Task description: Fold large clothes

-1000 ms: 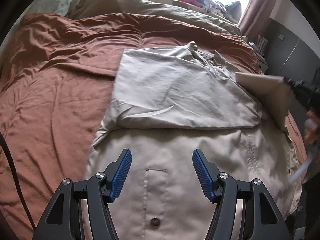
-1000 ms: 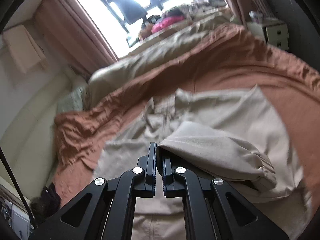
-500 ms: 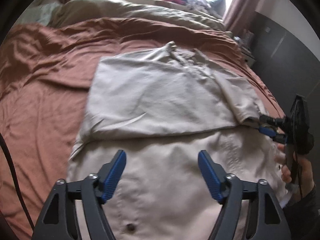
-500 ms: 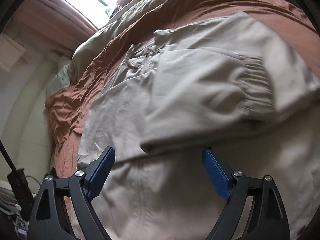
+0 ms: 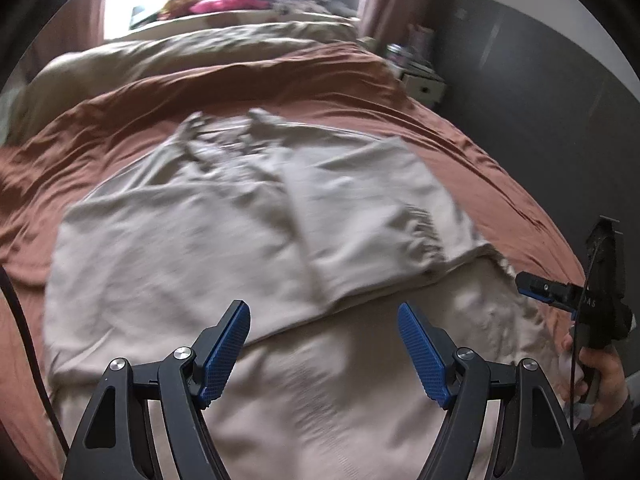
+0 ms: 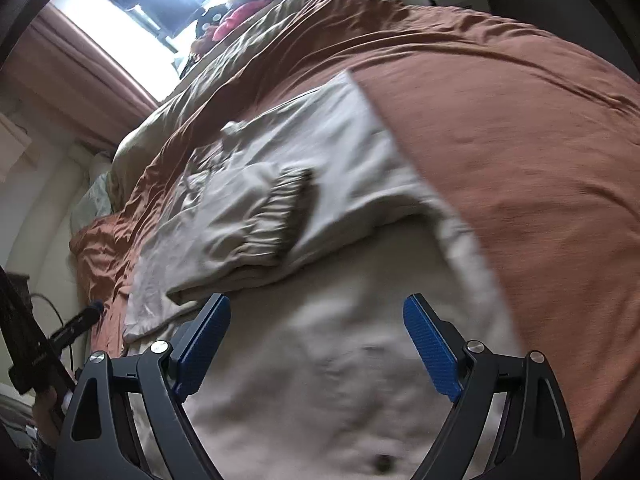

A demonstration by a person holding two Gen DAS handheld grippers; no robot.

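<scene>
A beige jacket (image 5: pixel 224 240) lies spread on the rust-brown bedspread (image 5: pixel 280 76), with both sleeves folded in across its chest. One elastic cuff (image 6: pixel 276 216) rests near the middle. My left gripper (image 5: pixel 324 352) hovers above the jacket's lower part, open, with nothing between its blue pads. My right gripper (image 6: pixel 316 344) also stands open over the lower hem area, holding nothing; it shows in the left wrist view at the right edge (image 5: pixel 544 292), held by a hand (image 5: pixel 600 376). The left gripper appears in the right wrist view at the far left (image 6: pixel 86 318).
An olive duvet (image 5: pixel 200 52) and a heap of clothes (image 5: pixel 232 2) lie at the far end under the window. A white drawer unit (image 5: pixel 420 80) stands beside the bed at the right, against a dark wall (image 5: pixel 520 100). A black cable (image 5: pixel 20 320) hangs at the left.
My right gripper let go of the sleeve, opened wide and drew back toward the jacket's hem. The sleeve now lies folded across the chest. My left gripper swung toward the right.
</scene>
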